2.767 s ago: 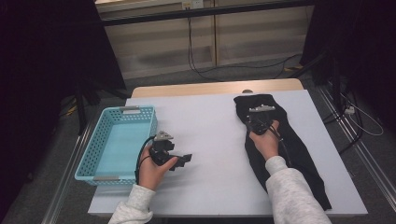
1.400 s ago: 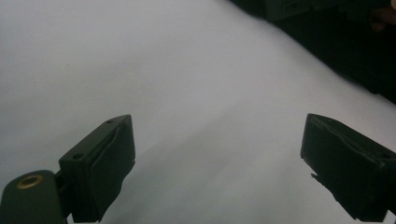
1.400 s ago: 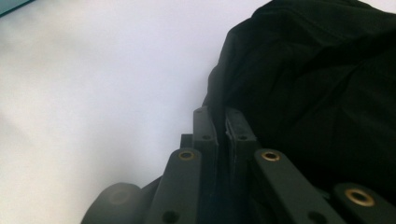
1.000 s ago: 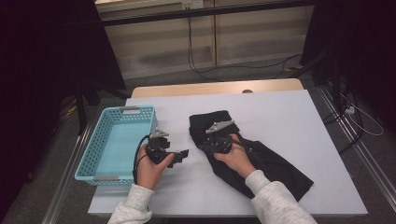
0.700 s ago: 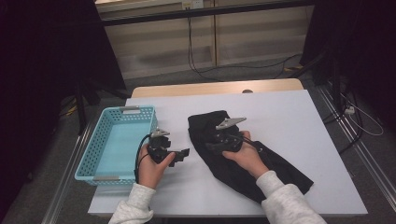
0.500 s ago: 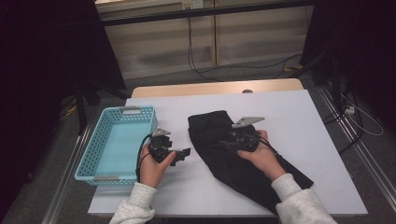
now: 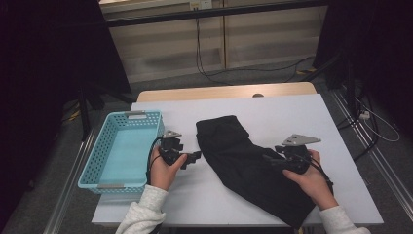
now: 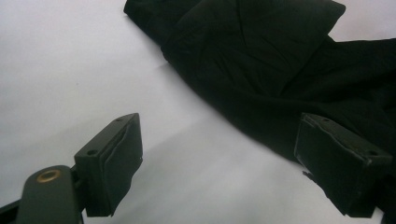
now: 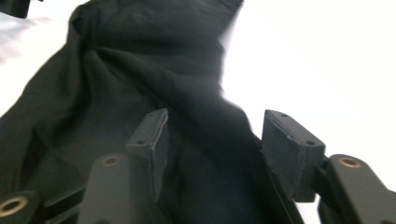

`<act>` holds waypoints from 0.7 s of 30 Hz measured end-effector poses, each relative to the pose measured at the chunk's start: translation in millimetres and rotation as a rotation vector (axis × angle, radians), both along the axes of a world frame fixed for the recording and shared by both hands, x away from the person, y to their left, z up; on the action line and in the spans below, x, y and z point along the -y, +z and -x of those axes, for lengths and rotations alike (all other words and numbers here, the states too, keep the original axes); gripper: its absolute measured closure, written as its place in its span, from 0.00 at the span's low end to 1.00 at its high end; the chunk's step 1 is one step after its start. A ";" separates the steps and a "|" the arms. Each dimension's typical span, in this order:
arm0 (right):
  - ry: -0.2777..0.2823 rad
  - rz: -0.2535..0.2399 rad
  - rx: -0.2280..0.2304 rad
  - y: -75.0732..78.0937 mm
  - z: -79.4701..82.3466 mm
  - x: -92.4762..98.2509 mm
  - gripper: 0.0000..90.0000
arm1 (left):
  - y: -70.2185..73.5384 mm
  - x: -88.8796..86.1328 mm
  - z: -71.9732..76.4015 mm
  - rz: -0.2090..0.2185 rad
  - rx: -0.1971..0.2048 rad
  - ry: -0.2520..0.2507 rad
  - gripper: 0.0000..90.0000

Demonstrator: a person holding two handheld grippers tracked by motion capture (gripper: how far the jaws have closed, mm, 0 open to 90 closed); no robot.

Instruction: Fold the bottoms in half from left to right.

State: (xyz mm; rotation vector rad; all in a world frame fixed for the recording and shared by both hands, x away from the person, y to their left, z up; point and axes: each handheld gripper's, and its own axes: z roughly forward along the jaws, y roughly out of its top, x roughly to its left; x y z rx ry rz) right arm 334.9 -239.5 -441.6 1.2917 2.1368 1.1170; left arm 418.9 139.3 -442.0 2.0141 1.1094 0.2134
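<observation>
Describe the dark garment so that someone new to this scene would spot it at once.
On the white table, right of the light blue basket, lies a black garment, folded over and rumpled, running diagonally toward the near right corner. It is the table's one soft, dark item, lying between the person's two hands.

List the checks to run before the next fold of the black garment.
1. Black garment flat on the table: not ok, bunched and folded over at its top.
2. Right gripper free of cloth: ok, jaws have just been opening, nothing pinched.
3. Left gripper open: ok, beside the garment's edge.
4. Basket free to receive: ok.
5. Garment's near end on the table: cannot tell.
</observation>
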 end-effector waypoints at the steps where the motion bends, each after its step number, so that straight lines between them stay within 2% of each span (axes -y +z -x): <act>1: -0.015 -0.004 0.000 -0.8 2.9 5.0 0.43 | 0.4 1.6 -1.2 -0.004 0.001 0.000 0.17; 7: -0.081 -0.006 -0.018 -4.5 16.1 32.1 0.42 | 1.3 10.3 -3.6 -0.010 0.008 -0.023 0.16; 12: -0.112 0.003 -0.041 -11.2 24.9 43.8 0.40 | 0.9 13.3 -4.1 -0.005 0.005 -0.032 0.15; 19: -0.135 0.020 -0.090 -25.0 35.9 49.6 0.42 | -2.7 13.8 -2.8 -0.009 0.002 -0.040 0.15; 21: -0.146 0.031 -0.062 -27.9 41.5 46.3 0.46 | -3.3 13.4 -2.9 -0.014 0.003 -0.038 0.15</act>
